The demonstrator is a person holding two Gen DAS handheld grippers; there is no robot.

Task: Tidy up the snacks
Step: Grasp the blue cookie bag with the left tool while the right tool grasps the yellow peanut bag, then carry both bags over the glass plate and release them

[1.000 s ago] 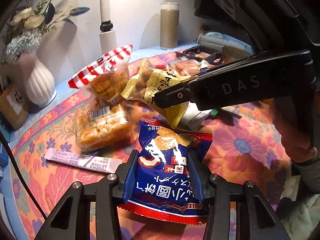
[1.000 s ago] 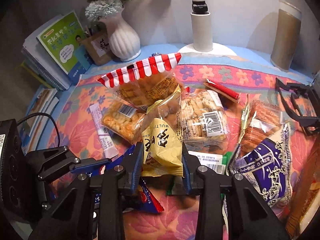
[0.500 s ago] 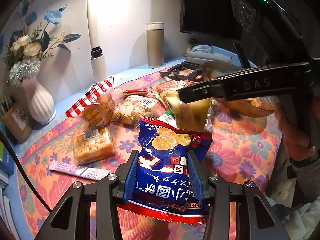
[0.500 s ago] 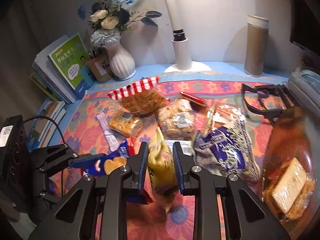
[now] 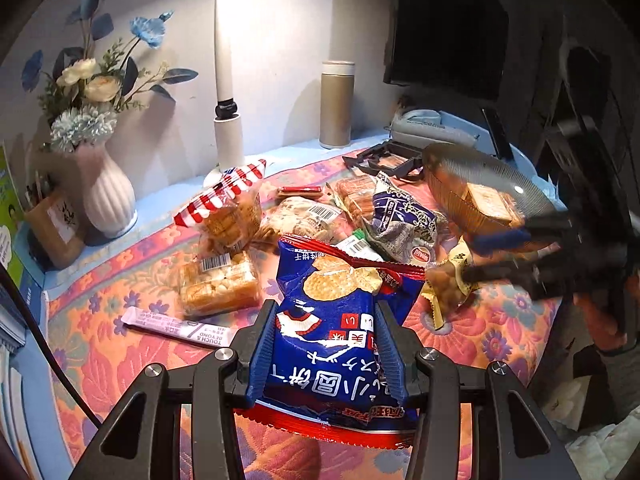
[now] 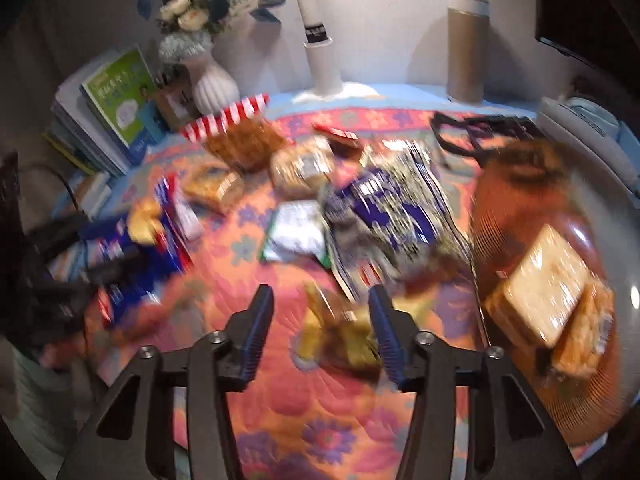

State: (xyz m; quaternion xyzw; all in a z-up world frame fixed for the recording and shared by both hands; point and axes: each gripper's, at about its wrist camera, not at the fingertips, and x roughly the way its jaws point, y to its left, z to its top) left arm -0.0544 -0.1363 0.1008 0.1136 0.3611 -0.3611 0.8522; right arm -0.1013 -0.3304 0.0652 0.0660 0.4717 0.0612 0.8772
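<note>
Left wrist view: left claw (image 5: 326, 344) clamps blue cracker bag (image 5: 332, 320), Japanese print, held above the desk (image 5: 500, 332). Right claw (image 6: 322, 320) opening, yellow peanut bag (image 6: 340, 336) loose between its jaws; risk: it drops short of the bowl (image 6: 560, 400). Stick pack (image 5: 180, 330) reads "TOUCH & BEYOND".

Lamp-lit white wall (image 5: 280, 20) behind floral-clothed table (image 5: 500, 320).

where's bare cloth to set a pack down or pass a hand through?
Free: the near strip of cloth in front of the right gripper, and a patch left of the pink stick, below the vase. Crowded: the middle, from the striped bag to the purple bag and the bowl.
</note>
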